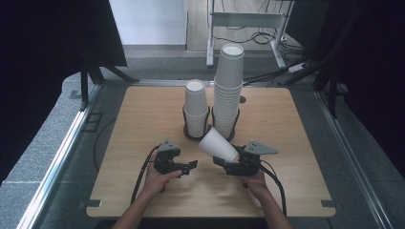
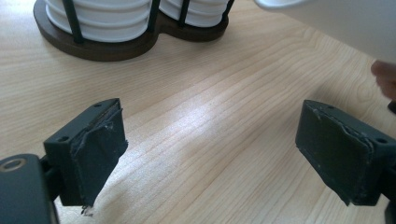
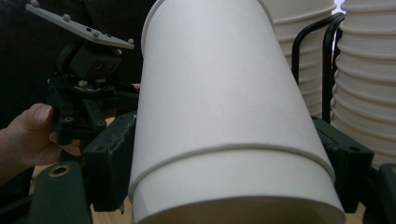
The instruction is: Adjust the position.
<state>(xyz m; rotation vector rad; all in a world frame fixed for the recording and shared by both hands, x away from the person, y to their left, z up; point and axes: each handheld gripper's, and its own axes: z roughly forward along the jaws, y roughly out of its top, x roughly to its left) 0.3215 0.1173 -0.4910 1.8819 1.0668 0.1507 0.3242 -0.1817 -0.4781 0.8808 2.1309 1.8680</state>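
Right tongs (image 3: 229, 154) grip paper cup (image 3: 224, 116), seemingly two nested

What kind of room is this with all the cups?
Probably a lab or test room, not a kitchen. A small wooden table stands between dark curtains, with cables on the floor behind it, and a person works two stacks of paper cups with hand-held grippers.
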